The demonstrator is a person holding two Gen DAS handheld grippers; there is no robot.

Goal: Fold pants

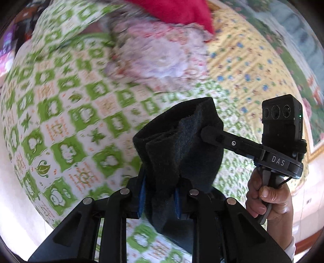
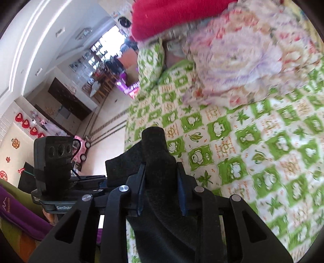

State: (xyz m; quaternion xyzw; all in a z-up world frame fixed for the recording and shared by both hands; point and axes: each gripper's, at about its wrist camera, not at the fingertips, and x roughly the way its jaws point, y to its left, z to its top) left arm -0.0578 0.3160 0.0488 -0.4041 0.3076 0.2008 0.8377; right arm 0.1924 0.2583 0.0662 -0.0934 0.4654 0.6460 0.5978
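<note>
Pants (image 1: 178,145), dark and thick, hang bunched between both grippers, lifted clear of the bed (image 1: 60,125) with its green-checked sheet. In the left wrist view we see our left gripper (image 1: 160,197) clamped on a gathered wad of the cloth, the blue pads pressing in from either side, with more cloth dropping away toward 6 o'clock below the jaws. The right gripper (image 1: 208,134) reaches in from 3 o'clock and its one visible finger is buried in the same wad at its upper right edge; the right hand (image 1: 269,200) shows below it on the handle.

In the right wrist view our right gripper (image 2: 161,192) is closed on a fold of the pants (image 2: 156,157), which stands up toward 12 o'clock between the pads. The left gripper's body sits at 9 o'clock, just beside, with cloth bridging the two.

So the two grips are close together on one short stretch of fabric, side by side, and the rest of the garment trails down toward us, out of view. We cannot tell from here which way the long axis of the pants runs, nor whether we hold waistband or hem. The open sheet lies ahead toward 12 o'clock, short of the floral quilt (image 2: 243,56) and red cloth (image 2: 174,16) heaped at the far side. We judge the coming move is to spread the grippers apart and lay the pants flat there.
</note>
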